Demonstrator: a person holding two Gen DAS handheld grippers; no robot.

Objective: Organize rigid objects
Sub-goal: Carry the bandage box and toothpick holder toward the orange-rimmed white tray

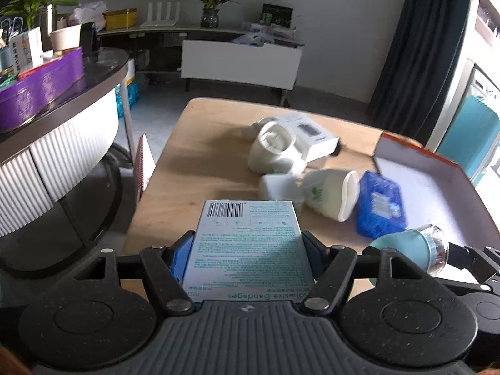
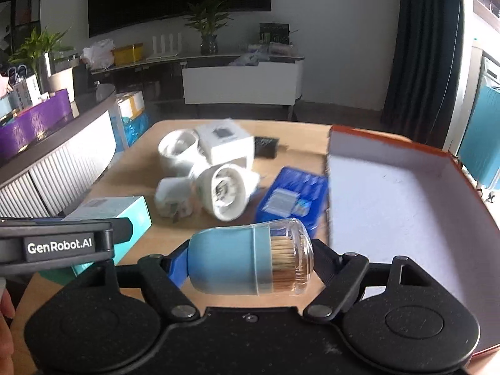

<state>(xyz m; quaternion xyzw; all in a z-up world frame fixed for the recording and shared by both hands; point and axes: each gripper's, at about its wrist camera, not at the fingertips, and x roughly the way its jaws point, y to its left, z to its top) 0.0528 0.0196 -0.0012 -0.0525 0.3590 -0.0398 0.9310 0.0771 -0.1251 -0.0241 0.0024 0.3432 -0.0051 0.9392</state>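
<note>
Nearest the left wrist camera, the left tool [image 1: 247, 243] has its blue pads pressed on both long sides of a pale bandage box [image 1: 247, 243], barcode end pointing away, held above the near edge of the wooden bench [image 1: 200, 156]. Just to the right, the right tool [image 2: 250, 259] has a blue toothpick holder [image 2: 231, 262] lying sideways between its wide-set fingers, clear cap to the right with the toothpicks showing; base and cap seem to touch the pads, though blur makes contact hard to confirm. Right of it stands an open tray [image 2: 406, 193], orange outside and white inside. A blue packet [image 2: 290, 197] lies against the tray's left wall. Farther left and beyond sit two tipped white cups [image 2: 225, 190], a small white plug-like piece [image 2: 173, 197] and a white carton [image 2: 225, 143], clustered and touching. A dark small item [image 2: 265, 147] lies behind the carton. Off the bench on the left, a curved counter carries a purple box [image 1: 40, 90].
</note>
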